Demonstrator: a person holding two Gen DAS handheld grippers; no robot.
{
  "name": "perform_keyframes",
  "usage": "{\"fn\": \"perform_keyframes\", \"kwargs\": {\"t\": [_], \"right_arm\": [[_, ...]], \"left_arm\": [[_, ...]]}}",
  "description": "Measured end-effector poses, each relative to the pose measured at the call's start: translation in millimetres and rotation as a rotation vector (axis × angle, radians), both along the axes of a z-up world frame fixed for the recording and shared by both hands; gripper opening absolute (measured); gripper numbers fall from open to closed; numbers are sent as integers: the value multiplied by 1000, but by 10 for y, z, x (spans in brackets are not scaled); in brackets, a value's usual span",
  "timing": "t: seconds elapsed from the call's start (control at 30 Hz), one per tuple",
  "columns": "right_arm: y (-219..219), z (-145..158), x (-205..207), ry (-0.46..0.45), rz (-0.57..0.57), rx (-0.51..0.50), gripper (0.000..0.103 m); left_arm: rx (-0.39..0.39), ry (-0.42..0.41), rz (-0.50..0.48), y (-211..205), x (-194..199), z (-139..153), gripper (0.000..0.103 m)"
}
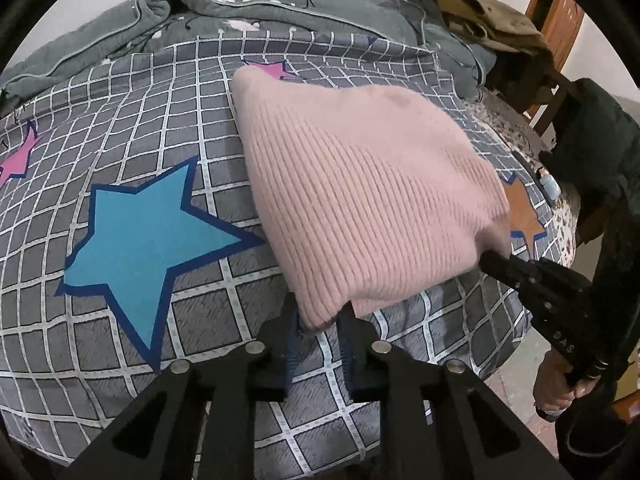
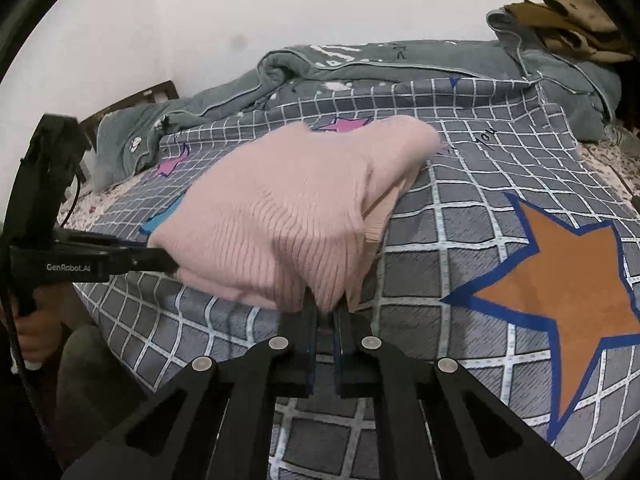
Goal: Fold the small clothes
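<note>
Left wrist view: pink ribbed sweater (image 1: 360, 184) lies folded at centre frame on the bed (image 1: 120, 120), over a grey checked cover with a blue star (image 1: 148, 240) at left. Left tool (image 1: 319, 322) at bottom centre is clamped on the sweater's near corner; only a small bite of knit sits between the pads. Right tool (image 1: 490, 258) enters from lower right, tip buried in the sweater's right corner, a hand (image 1: 560, 384) on its grip.

Risk here: the left bite is shallow and may catch only the top layer, so a lift could peel the fold open or let the corner slip.

Right wrist view: the sweater (image 2: 288, 216) fills centre frame, lumpy, with a loose flap hanging at its right edge beside an orange star (image 2: 560, 292). Right tool (image 2: 325, 312) at bottom centre is pinched together on a bunch of knit. Left tool (image 2: 168, 262) comes in from the left, holding the far corner.

Risk: uneven pull between the two corners would skew the fold; the flap may drag out; stretchy knit sags between grips.
</note>
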State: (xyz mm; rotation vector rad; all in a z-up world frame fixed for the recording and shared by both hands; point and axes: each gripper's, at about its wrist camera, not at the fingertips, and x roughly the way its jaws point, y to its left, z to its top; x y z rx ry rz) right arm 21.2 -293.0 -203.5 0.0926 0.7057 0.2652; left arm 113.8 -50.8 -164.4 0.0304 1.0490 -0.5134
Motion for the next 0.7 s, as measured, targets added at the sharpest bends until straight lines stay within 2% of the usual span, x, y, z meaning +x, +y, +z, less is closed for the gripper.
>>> {"fn": "perform_keyframes", "kwargs": {"t": [0.13, 0.2, 0.23, 0.3, 0.37, 0.43, 0.5, 0.53, 0.63, 0.7], "right_arm": [[-27, 156, 33, 10, 23, 57, 21], [-77, 309, 26, -42, 39, 98, 30], [-80, 365, 32, -61, 37, 104, 39], [-96, 481, 85, -97, 16, 117, 44], [-111, 523, 223, -94, -16, 141, 44], [-126, 474, 437, -46, -75, 160, 44], [-122, 382, 622, 17, -130, 147, 19], [-127, 352, 660, 30, -135, 148, 13], [-253, 442, 490, -106, -130, 196, 11], [-349, 374, 502, -76, -161, 207, 11]], "left_arm": [[-6, 25, 0, 68, 11, 46, 29], [-5, 22, 8, 118, 1, 70, 36], [-12, 21, 7, 144, -3, 79, 36], [-26, 27, 7, 182, 2, 95, 36], [-32, 33, 11, 205, 9, 105, 36], [-36, 32, 14, 222, 10, 143, 36], [-45, -1, 22, 258, -13, 218, 36], [-51, -13, 28, 278, -24, 247, 36], [-48, -18, 46, 323, 28, 286, 37], [-43, -26, 51, 310, 75, 285, 37]]}}
